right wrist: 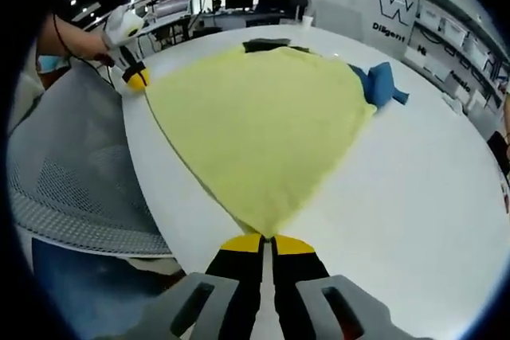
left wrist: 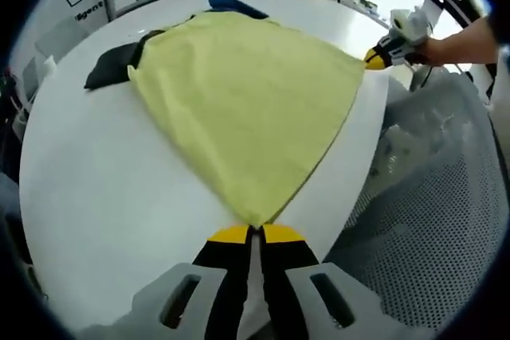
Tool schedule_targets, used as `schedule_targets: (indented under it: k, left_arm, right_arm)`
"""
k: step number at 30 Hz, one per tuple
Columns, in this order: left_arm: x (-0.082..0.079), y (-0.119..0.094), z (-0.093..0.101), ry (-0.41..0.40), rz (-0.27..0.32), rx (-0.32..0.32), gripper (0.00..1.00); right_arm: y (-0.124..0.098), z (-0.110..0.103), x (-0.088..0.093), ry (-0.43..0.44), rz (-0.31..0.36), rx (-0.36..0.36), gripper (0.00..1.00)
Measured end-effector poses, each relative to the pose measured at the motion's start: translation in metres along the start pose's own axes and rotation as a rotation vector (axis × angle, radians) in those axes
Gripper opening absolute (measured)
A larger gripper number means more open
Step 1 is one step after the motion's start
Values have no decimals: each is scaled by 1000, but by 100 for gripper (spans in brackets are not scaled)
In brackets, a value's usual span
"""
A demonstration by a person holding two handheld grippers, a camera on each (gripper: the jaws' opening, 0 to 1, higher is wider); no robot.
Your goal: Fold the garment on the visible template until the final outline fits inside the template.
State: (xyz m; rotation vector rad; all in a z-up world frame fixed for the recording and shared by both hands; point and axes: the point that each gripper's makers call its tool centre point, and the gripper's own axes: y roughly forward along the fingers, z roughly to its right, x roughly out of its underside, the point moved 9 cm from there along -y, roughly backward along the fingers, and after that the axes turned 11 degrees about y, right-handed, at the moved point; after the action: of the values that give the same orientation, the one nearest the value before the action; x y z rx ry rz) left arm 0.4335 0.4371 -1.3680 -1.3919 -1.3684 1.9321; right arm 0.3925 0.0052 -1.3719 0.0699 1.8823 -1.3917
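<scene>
Yellow soft knit garment spread flat on round white table, stretched taut between two corners near the table's edge. Left gripper clamped on one corner, yellow-tipped jaws pressed together with cloth between them; right gripper likewise closed on the other corner. Each also visible across the cloth in the other's view, held by a person's hand.

Black piece of cloth peeking out from under the far edge on one side, blue piece of cloth on the other; cannot tell whether either marks the template, whose outline is otherwise not discernible.

Risks, as judged: both held corners sitting just beside the rim, so any pull toward the grey mesh chair likely to drag the hem off the table. Uneven lifting of the two corners apt to skew the fold line and leave the outline too wide. Thin pinch at the very tip of the fabric prone to slipping mid-fold. Sweeping the cloth forward could shove or bury the black and blue pieces.
</scene>
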Motion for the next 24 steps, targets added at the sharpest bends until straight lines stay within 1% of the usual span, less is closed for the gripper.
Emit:
schedule_targets:
  k: [3,7,10,14,16,19,21,24]
  left_arm:
    - [0,-1,3,6,-6,18,7]
    - [-1,-7,7,17,-5,27,9]
    - [-3,-13,2,17,12,12,9]
    - [-16,-17,-6,8,53,-29,9]
    - [-24,-16,-9,1,75,-43,8]
    - [-29,-4,-7,-13,78,-17,8]
    - [-29,4,-6,-15,70,-3,9]
    - [-27,13,-3,-22,48,12,8]
  right_arm:
    - [-5,-2,-1,16,5,-14,2]
    - [-11,-1,-3,11,22,-26,3]
    - [-12,1,-6,16,30,-20,2]
    - [-7,5,-10,44,51,-12,0]
    - [-4,6,-13,58,58,-12,0]
    - [2,7,-16,63,66,-12,0]
    - [6,6,-19,64,71,-18,0]
    - [11,4,-18,54,50,-26,0]
